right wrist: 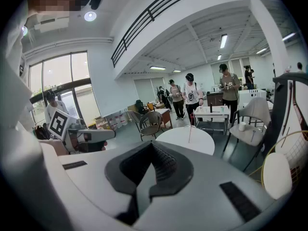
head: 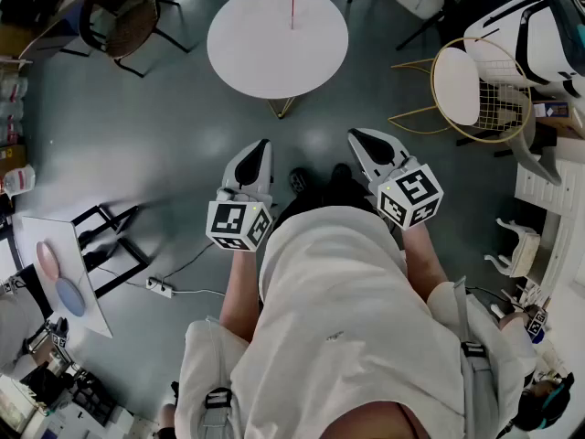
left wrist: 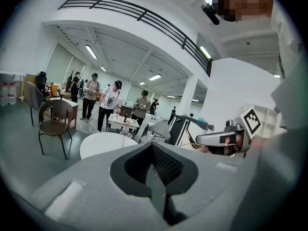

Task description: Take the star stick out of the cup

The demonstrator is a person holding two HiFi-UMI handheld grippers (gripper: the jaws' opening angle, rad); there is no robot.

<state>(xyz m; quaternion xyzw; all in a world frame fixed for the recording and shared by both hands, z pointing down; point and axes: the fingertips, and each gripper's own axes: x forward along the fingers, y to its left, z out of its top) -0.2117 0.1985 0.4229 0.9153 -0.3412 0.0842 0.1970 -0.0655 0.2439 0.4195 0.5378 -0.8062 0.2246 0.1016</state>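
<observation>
Overhead, the left gripper (head: 264,144) and right gripper (head: 354,135) are held out side by side, well short of the round white desk (head: 247,53) where the thin red star stick (head: 292,5) stands upright. Left gripper view — jaws closed on nothing. Right gripper view — jaws closed too, empty, stick far ahead

Smooth matt table (head: 256,48), glossy floor (head: 164,126)

Round white table (head: 247,58) on grey floor (head: 137,144), gold legs (head: 281,108) poking out underneath. Sitting roughly mid-top: clear cup (left wrist: 126,134), thin red stick (head: 292,5) upright inside.
</observation>
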